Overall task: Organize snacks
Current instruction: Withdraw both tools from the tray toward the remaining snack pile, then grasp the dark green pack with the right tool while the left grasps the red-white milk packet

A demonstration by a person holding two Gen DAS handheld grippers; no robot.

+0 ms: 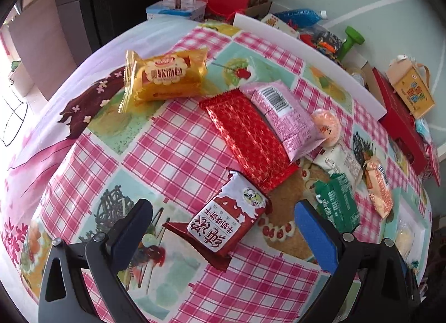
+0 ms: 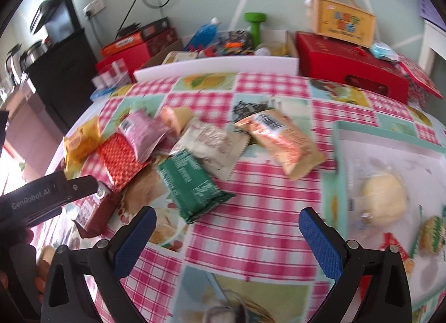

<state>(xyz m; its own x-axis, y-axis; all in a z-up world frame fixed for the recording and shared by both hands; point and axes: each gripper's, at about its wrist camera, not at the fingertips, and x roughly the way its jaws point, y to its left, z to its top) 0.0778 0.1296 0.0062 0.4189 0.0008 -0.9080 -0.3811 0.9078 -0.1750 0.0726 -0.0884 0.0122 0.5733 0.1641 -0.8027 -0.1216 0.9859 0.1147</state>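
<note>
Snack packets lie on the checked tablecloth. In the left wrist view my left gripper (image 1: pixel 223 225) is open, its fingers either side of a dark red and white biscuit packet (image 1: pixel 223 225) on the cloth. Beyond lie a long red foil packet (image 1: pixel 248 139), a pink packet (image 1: pixel 284 116) and a yellow bread packet (image 1: pixel 164 77). In the right wrist view my right gripper (image 2: pixel 227 228) is open and empty above the cloth. A green packet (image 2: pixel 192 183), a white packet (image 2: pixel 214 147) and an orange packet (image 2: pixel 284 141) lie ahead. A pale tray (image 2: pixel 343 139) at right holds a wrapped bun (image 2: pixel 384 200).
Red gift boxes (image 2: pixel 348 69), a yellow carry box (image 2: pixel 343 22), a green dumbbell (image 2: pixel 255 24) and a white board (image 2: pixel 217 65) crowd the far table edge. The left gripper's body (image 2: pixel 41 197) reaches in at the left of the right wrist view. A black cabinet (image 2: pixel 58 72) stands beyond the table.
</note>
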